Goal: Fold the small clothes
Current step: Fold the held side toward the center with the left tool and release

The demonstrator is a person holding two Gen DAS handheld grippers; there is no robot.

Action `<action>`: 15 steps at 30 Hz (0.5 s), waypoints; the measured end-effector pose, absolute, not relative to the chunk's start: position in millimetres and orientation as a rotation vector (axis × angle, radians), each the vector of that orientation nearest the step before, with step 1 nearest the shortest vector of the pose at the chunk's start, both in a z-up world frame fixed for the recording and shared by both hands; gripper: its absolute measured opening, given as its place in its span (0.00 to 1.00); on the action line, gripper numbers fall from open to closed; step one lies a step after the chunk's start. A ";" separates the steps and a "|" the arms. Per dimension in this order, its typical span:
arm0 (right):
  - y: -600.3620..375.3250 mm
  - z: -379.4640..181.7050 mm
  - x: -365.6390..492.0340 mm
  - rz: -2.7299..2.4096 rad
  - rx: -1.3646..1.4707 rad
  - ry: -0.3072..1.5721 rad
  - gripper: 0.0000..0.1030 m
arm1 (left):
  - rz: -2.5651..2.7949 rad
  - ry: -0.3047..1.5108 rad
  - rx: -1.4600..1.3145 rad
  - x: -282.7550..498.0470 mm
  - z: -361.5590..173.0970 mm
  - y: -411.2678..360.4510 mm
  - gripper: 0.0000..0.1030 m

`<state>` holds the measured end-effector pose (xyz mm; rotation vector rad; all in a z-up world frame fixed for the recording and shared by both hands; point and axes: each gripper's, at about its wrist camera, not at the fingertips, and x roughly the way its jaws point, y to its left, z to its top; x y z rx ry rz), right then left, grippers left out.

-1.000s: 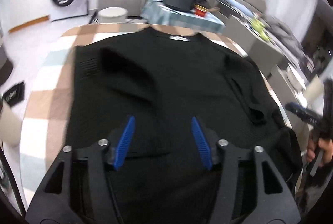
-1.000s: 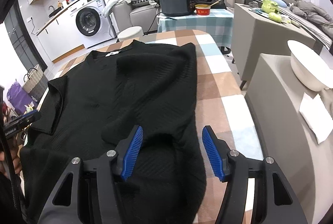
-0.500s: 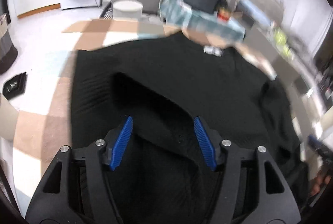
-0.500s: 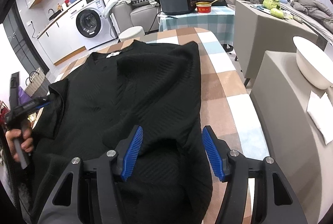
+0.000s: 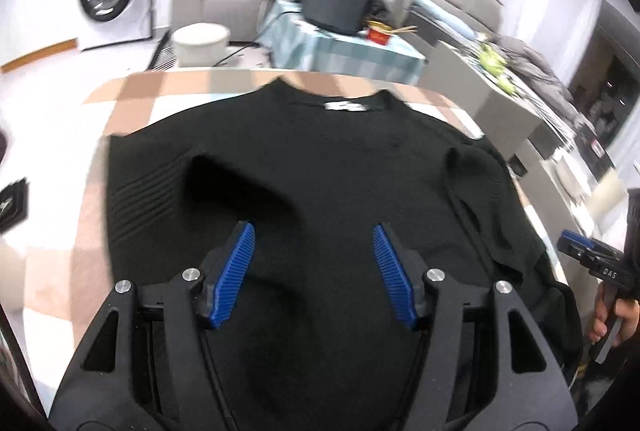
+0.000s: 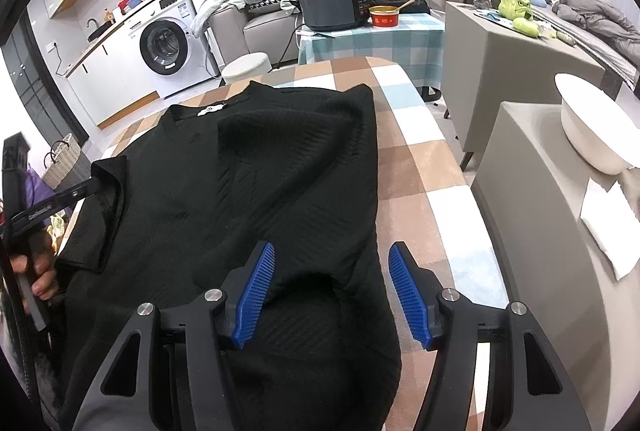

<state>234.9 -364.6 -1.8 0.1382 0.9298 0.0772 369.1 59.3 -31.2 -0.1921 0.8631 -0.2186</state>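
A black knit sweater [image 5: 340, 171] lies flat on the checked table [image 5: 132, 103], collar and white label [image 5: 345, 106] at the far end. Both sleeves are folded in over the body [image 6: 248, 191]. My left gripper [image 5: 313, 231] hovers open above the near left part of the sweater, nothing between its blue pads. The right gripper [image 6: 332, 251] stands open over the sweater's near right edge, a soft hump of fabric below the gap, pads not touching it. Each gripper shows in the other's view, held by a hand: the right gripper [image 5: 588, 257], the left gripper [image 6: 76, 193].
Bare checked table [image 6: 416, 159] runs along the sweater's right side. A grey cabinet with a white bowl [image 6: 596, 127] stands close on the right. Beyond the table are a round stool [image 6: 246, 65], a washing machine [image 6: 164, 47] and a small table with a black oven [image 6: 332, 7].
The left gripper has drifted sideways over the sweater and sunk slightly, so its view swung. The right gripper has stayed where it was. Both stay open.
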 end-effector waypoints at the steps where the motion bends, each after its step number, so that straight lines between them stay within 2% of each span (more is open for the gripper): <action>1: -365.0 -2.8 235.7 0.077 0.140 0.933 0.59 | -0.188 0.875 -0.194 361.0 -31.7 67.0 0.58; 7: -363.3 -7.1 235.8 0.085 0.141 0.946 0.59 | -0.101 0.953 -0.276 361.2 -55.1 102.1 0.58; 15: -362.5 -11.0 238.4 0.094 0.148 0.959 0.60 | -0.155 0.980 -0.268 383.4 -64.4 79.8 0.59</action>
